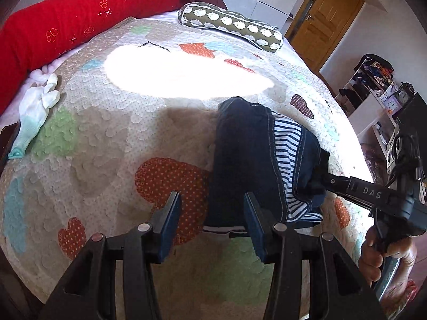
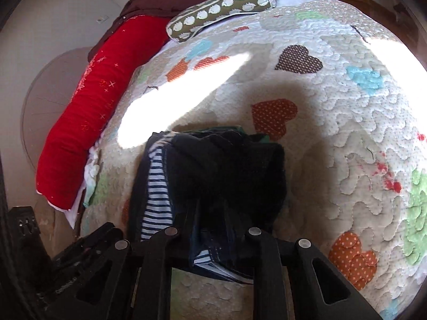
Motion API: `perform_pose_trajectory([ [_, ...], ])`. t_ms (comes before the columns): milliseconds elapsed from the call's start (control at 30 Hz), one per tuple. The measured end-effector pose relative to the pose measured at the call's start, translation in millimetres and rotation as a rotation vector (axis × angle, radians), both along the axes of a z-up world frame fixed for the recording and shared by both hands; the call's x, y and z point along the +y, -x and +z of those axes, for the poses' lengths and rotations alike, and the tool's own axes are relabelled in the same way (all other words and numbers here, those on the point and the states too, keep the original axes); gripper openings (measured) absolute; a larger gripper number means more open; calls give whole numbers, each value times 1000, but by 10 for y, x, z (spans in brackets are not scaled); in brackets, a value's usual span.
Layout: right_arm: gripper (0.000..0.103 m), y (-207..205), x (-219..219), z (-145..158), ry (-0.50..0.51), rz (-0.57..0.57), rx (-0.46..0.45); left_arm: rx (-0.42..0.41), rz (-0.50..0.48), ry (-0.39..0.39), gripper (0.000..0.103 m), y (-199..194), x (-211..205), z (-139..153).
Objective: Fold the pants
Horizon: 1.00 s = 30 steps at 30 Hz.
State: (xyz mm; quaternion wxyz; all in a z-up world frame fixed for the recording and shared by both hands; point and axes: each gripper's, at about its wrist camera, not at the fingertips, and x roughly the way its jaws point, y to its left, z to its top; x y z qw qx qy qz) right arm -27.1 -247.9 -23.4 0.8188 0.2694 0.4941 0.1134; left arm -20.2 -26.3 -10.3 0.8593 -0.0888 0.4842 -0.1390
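The dark navy pants (image 1: 240, 160) with a blue-and-white striped lining lie bunched and partly folded on the patchwork quilt (image 1: 112, 138). My left gripper (image 1: 212, 224) is open and empty just in front of the pants' near hem. My right gripper (image 1: 317, 184) reaches in from the right and is shut on the pants' right edge. In the right wrist view the pants (image 2: 213, 186) fill the space between the fingers of the right gripper (image 2: 213, 242), with dark cloth clamped and draped over them.
A red bolster (image 1: 66, 26) lies along the bed's far left and an olive patterned pillow (image 1: 232, 24) at the back. A white glove (image 1: 37, 112) lies at the left. Shelves with clutter (image 1: 373, 85) stand to the right, past the bed's edge.
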Motion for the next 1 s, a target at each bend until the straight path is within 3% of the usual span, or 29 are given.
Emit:
perform_pose_trajectory([
  [100,21,117,-152,-81,-3,-41,-7,-14,10,-6,47,-4,12,43],
  [267,26,139,-139,18,111,-30,-13,-41,-18,-24,47,31,-132,73],
  [433,24,290,-55,287,239,-72,-107,-18,-49,-58,47,93,-267,-17],
  [567,24,457,47,354,188,-43,-189,-31,-17,-61,47,148,-232,22],
  [700,24,427,142,7,183,-32,-73,-84,26,-109,56,260,-179,130],
  [1000,28,775,-25,153,145,-181,-154,-205,48,-242,60,461,-240,323],
])
